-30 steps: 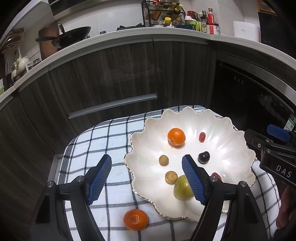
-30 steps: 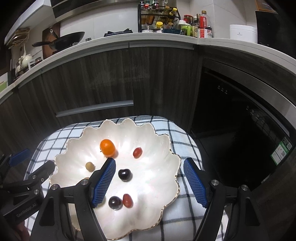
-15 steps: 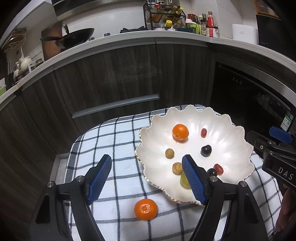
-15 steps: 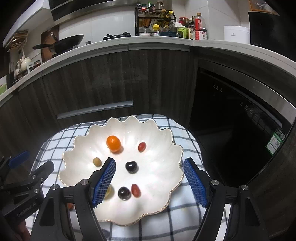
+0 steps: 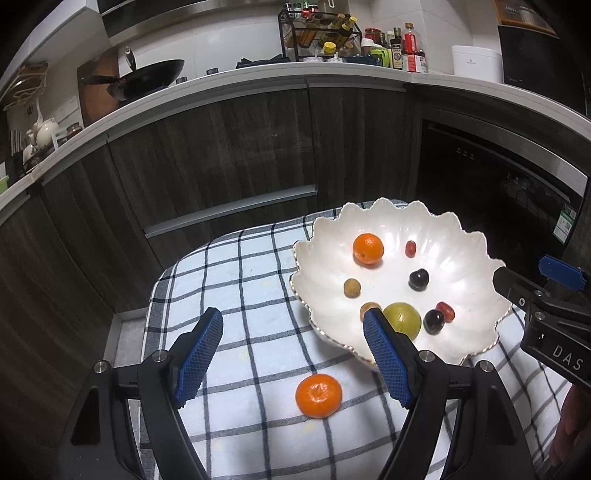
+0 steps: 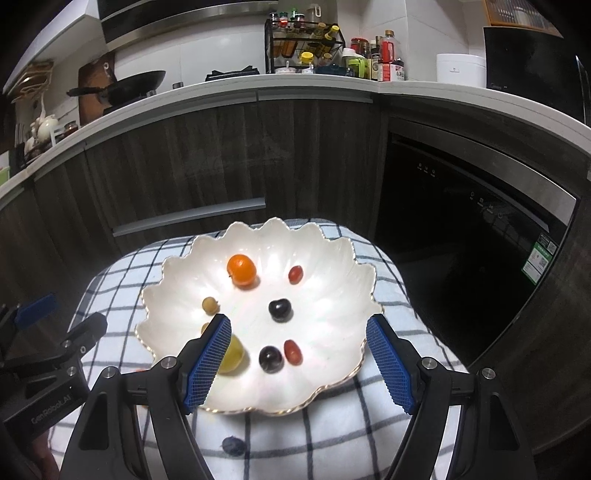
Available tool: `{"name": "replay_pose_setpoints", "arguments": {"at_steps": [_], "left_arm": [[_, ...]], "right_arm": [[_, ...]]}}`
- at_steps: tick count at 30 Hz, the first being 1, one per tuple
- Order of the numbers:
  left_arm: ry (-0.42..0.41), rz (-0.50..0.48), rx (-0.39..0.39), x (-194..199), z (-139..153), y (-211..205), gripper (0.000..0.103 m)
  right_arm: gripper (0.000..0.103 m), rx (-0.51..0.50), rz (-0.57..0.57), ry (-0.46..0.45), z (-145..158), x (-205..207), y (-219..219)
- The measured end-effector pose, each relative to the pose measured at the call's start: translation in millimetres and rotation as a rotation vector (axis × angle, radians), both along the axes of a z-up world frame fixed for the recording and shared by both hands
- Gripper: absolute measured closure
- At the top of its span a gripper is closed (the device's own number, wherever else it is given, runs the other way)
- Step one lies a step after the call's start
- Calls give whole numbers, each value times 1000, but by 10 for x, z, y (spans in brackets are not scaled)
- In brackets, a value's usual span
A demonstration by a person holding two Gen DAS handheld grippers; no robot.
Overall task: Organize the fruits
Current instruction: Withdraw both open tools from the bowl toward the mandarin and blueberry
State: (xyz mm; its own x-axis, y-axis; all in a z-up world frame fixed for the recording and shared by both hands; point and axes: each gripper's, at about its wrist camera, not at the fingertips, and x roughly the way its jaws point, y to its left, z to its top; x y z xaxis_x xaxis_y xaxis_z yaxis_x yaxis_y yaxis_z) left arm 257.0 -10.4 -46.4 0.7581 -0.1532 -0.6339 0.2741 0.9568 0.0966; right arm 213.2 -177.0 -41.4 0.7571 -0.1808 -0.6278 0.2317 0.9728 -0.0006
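Observation:
A white scalloped bowl (image 5: 465,254) (image 6: 332,258) sits on a checked cloth (image 5: 236,273) (image 6: 332,417). Inside lie an orange (image 5: 368,248) (image 6: 241,270), a green fruit (image 5: 403,318) (image 6: 233,353), dark grapes (image 5: 419,279) (image 6: 279,309), red grapes and small tan fruits. A mandarin (image 5: 318,395) rests on the cloth in front of the bowl, just below and between the tips of my open, empty left gripper (image 5: 293,347). My right gripper (image 6: 298,354) hangs open and empty over the bowl's near part. A dark blue berry (image 6: 233,445) lies on the cloth before the bowl.
Dark wood cabinets (image 5: 221,155) and a black appliance front (image 6: 461,221) stand behind the cloth-covered surface. The counter above carries a wok (image 5: 147,79), a spice rack (image 5: 319,35) and bottles. A person's hand (image 5: 570,428) shows at the right edge.
Both grippers drew back from the bowl; it sits farther up in each view. In the left wrist view the bowl shifted right and the mandarin came between the fingers. The blue berry came into view.

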Motion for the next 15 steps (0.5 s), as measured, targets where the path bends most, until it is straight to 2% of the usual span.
{"name": "replay_pose_setpoints", "arguments": {"at_steps": [15], "left_arm": [[10,-86,-14,-137,-208,193,25]], "right_arm": [[26,20,-29,51,-225,-187,250]]}}
